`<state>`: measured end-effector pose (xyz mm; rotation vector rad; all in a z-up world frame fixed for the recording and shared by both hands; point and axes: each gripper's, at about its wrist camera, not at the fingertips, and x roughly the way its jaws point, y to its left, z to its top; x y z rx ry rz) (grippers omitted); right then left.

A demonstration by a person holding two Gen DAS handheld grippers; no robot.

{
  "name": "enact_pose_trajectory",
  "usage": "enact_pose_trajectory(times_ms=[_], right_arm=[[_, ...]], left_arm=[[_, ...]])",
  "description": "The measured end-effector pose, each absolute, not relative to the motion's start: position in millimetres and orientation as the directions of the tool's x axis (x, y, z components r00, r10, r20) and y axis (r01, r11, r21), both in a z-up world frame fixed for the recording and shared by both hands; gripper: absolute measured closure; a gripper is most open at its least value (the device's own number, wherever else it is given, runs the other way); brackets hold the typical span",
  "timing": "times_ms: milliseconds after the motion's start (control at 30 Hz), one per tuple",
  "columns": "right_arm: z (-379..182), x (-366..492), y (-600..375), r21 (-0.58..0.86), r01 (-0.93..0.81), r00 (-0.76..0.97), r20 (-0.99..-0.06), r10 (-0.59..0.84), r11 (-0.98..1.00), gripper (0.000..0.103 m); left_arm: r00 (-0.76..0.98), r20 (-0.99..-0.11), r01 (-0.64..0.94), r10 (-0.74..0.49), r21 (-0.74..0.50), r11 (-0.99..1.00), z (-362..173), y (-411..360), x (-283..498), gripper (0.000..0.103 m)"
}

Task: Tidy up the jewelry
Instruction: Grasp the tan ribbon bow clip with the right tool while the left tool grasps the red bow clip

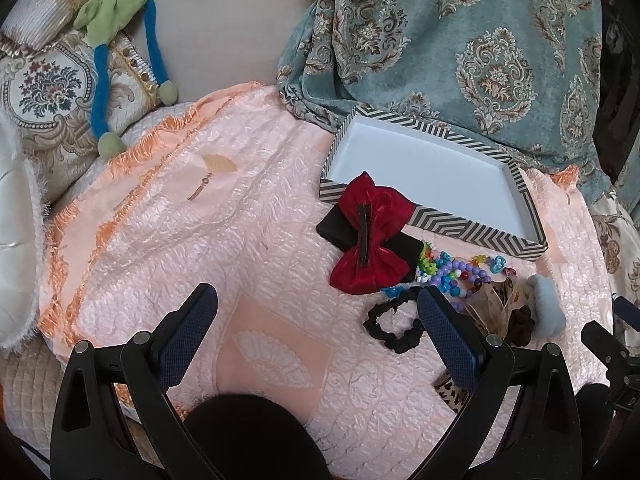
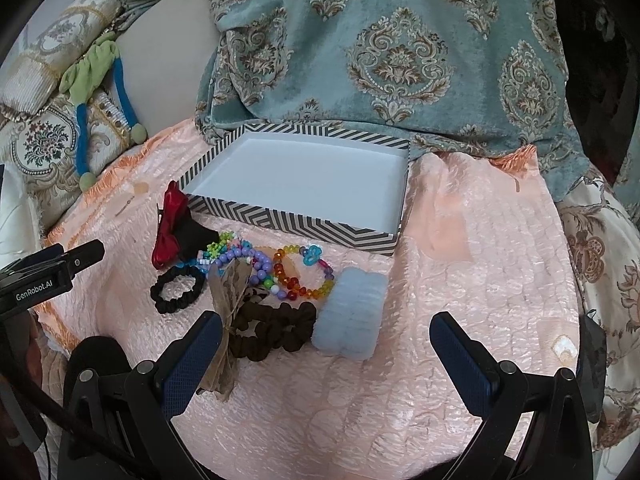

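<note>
So the count on the pink quilt (image 2: 460, 240): one striped box (image 2: 304, 222), sitting toward the far edge. One red bow clip (image 1: 370, 236) at the box's near left corner. Two scrunchies, a black one (image 2: 176, 290) and a brown one (image 2: 276, 330). One pale blue fuzzy thing (image 2: 352, 318), can't tell what exactly. One tan lace bow (image 2: 228, 292). Beaded bracelets are a tangle: one rainbow bead bracelet (image 2: 304, 280) reads clearly, one purple bead bracelet (image 2: 256, 262) too, plus a few more strands that can't be counted. One green-and-blue plush toy (image 1: 116, 24) lies off the quilt's far left corner.
</note>
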<state>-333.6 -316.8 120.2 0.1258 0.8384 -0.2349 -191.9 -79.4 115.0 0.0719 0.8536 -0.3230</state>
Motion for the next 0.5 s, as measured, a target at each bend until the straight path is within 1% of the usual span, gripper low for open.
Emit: enact_pose_trajectory(times_ms=[233,333,433,467,500], right_arm=[[113.8,-331.2,-320.0,0.040,0.247,0.639,-0.758,-0.132,0.968,0.000],[107.9,-329.9,-319.9,0.085,0.213,0.637,-0.768,-0.072,0.973,0.003],[101.6,-325.4,-313.2,0.119,0.171,0.627,-0.779,-0.015,0.978,0.014],[99.6,-323.3,-310.6,0.132,0.155,0.625,-0.781,0.006,0.979,0.022],[96.6,-320.1,-307.3,0.150,0.136,0.619,-0.785,0.035,0.979,0.025]], left_arm=[[0.600,-0.758,0.308,-0.257,-0.077,0.948,109.9,-79.8,-186.6,0.002],[0.584,-0.763,0.313,-0.278,-0.104,0.944,107.7,-79.1,-181.8,0.002],[0.572,-0.766,0.314,-0.293,-0.126,0.941,105.6,-80.1,-174.6,0.002],[0.570,-0.765,0.314,-0.301,-0.136,0.940,105.3,-81.0,-171.0,0.002],[0.567,-0.764,0.315,-0.307,-0.143,0.938,105.2,-82.0,-168.0,0.002]])
